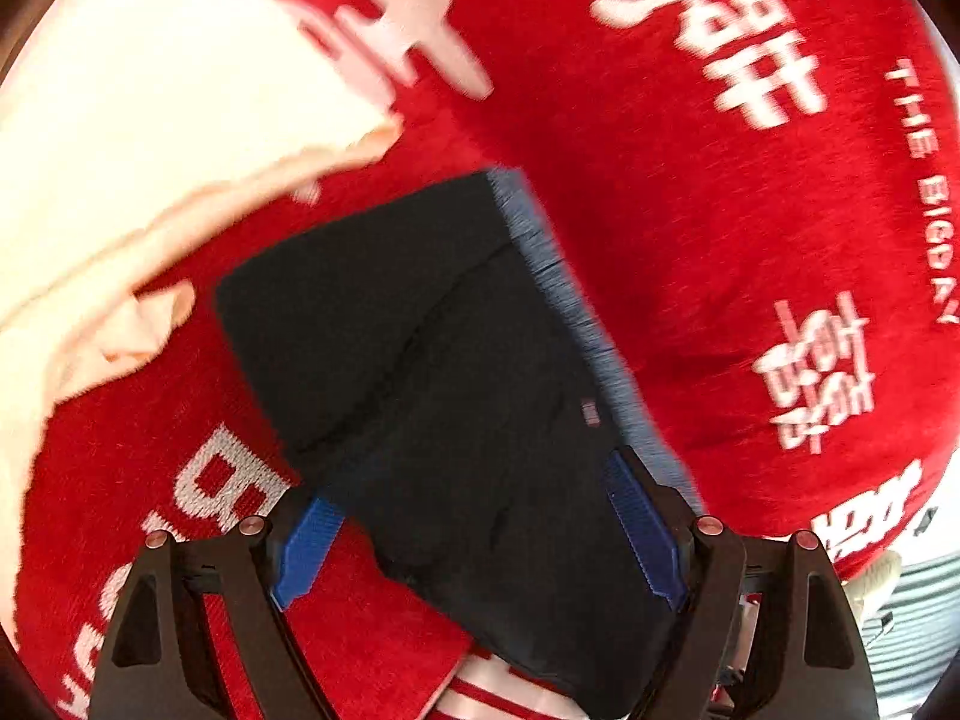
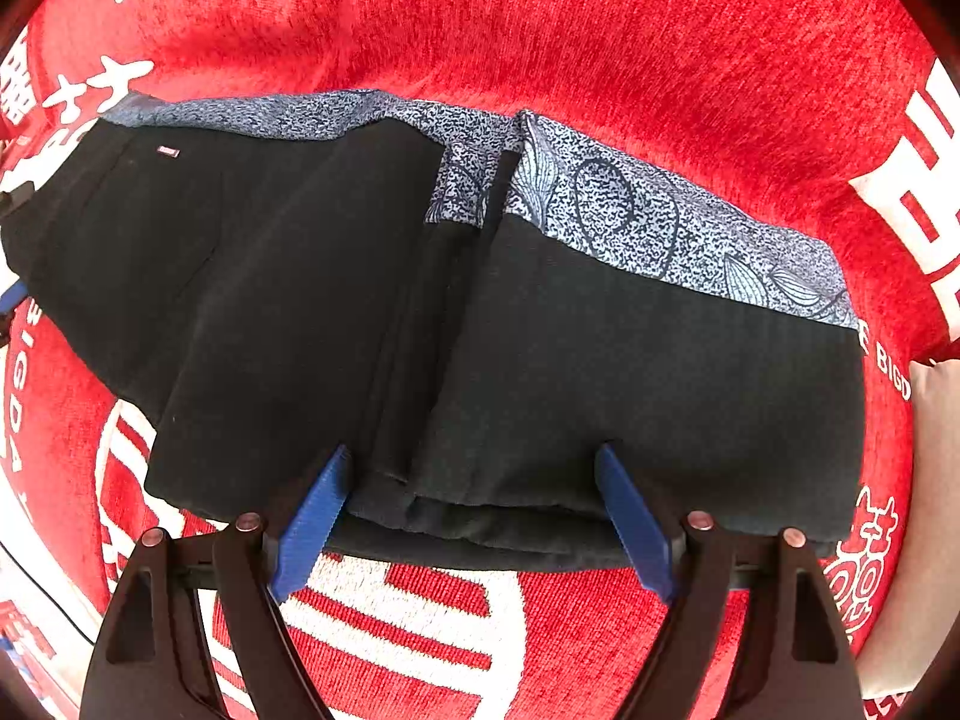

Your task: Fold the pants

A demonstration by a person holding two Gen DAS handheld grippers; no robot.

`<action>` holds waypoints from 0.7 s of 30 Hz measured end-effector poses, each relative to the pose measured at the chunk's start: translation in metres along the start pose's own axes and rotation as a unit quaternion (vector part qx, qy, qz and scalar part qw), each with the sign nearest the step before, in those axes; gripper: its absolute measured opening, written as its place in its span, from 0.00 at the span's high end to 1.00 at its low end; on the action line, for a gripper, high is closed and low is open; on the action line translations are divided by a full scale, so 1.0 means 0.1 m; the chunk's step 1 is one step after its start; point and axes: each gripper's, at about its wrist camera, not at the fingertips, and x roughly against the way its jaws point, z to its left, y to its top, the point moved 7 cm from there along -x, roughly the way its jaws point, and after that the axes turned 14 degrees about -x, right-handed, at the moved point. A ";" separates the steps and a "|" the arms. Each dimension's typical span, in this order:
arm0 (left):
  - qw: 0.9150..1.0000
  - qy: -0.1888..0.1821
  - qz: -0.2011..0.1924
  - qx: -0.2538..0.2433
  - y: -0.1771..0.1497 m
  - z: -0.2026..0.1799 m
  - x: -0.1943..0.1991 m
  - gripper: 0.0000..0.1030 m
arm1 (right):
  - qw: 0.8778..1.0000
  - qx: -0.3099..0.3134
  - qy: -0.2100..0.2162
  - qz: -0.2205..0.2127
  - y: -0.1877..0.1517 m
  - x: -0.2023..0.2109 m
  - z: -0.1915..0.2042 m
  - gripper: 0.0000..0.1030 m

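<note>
The black pants with a blue patterned band lie folded on a red cloth. In the right wrist view they spread across the middle, folded edges toward me. My right gripper is open, its blue fingertips straddling the near edge of the pants. In the left wrist view the pants run from the middle down between the fingers. My left gripper is open, wide around the end of the pants, with the right fingertip against the fabric.
The red cloth with white characters covers the whole surface. A cream-coloured garment lies at the upper left in the left wrist view, close to the pants. A pale cushion edge shows at the right of the right wrist view.
</note>
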 end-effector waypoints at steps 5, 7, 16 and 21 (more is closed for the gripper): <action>0.998 0.064 0.007 -0.017 0.03 -0.07 -0.08 0.26 | 1.000 0.000 0.000 0.000 0.02 0.01 -0.01 0.17; 0.992 0.119 0.019 -0.044 0.03 -0.11 -0.09 0.52 | 1.000 0.001 0.000 0.004 0.03 0.05 -0.02 0.17; 0.928 0.229 -0.014 -0.292 -0.08 -1.03 0.04 0.68 | 0.991 -0.024 0.130 0.015 0.49 0.74 0.27 0.18; 0.897 0.242 -0.021 -0.370 -0.22 -1.41 0.01 0.68 | 0.971 0.008 0.228 0.073 1.04 0.95 0.94 0.17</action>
